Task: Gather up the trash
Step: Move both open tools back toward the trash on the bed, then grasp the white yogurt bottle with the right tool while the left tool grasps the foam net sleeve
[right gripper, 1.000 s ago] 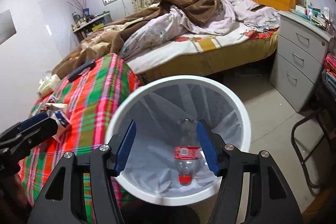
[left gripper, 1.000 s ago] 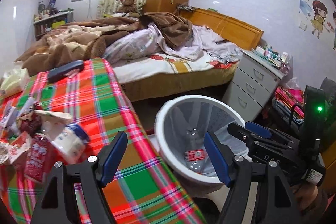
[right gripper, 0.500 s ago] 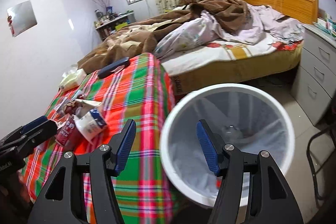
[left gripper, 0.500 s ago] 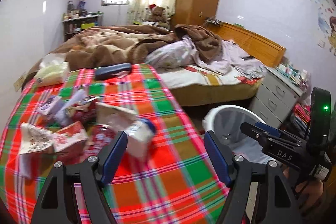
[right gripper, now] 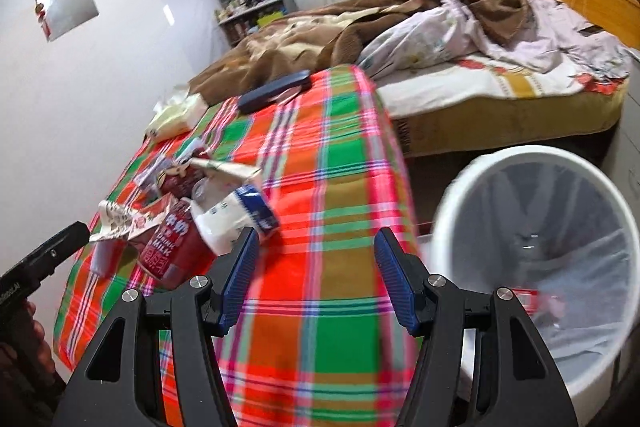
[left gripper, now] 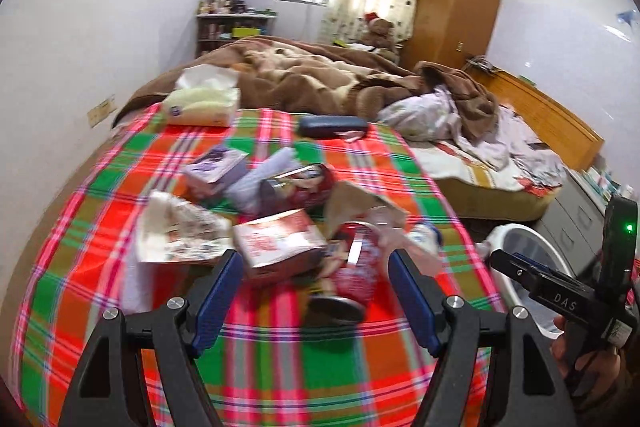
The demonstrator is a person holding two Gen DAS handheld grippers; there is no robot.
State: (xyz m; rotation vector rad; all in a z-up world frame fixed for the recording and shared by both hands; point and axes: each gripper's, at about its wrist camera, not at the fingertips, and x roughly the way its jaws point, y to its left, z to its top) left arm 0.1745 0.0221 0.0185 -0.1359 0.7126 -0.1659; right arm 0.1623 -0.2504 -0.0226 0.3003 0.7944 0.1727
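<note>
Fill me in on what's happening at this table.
A person holding a gripper in each hand is clearing trash off a table with a plaid cloth. Both grippers are open and hold nothing. The left gripper points at a pile of cartons and wrappers, nearest a red milk carton. The right gripper is over bare cloth, between the pile and a white lined bin beside the table, which already holds some trash.

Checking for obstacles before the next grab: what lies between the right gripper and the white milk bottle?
Only bare plaid tablecloth, seen in the right wrist view. The right gripper is open and empty; the white milk bottle lies just beyond one of its fingers.
</note>
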